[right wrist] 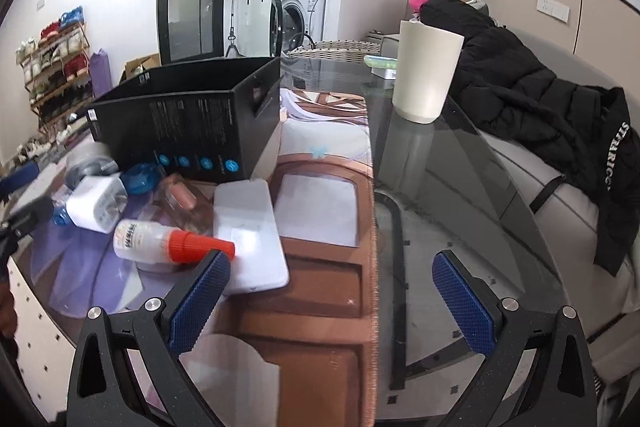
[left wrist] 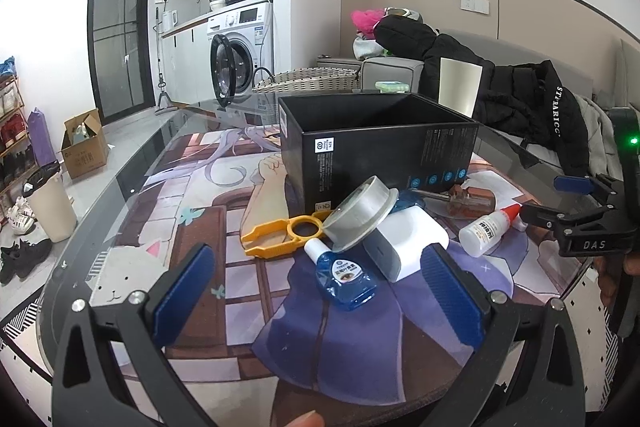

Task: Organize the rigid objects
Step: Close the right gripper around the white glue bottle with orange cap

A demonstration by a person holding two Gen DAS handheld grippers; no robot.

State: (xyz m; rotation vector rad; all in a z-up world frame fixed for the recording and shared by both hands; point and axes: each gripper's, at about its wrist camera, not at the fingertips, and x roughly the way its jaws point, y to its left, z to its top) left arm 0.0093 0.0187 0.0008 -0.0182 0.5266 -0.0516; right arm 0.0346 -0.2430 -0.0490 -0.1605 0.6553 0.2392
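With both sets of fingers spread and empty, you're still choosing a first pick: the blue bottle [left wrist: 346, 279] lies just ahead between your left gripper's [left wrist: 320, 291] fingers, the black box [left wrist: 376, 151] beyond.

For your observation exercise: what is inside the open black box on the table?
Only bare dark inner walls show inside the black box from the left wrist view. Its floor is hidden behind the near wall, so any contents low down cannot be seen. The right wrist view shows only its outside.
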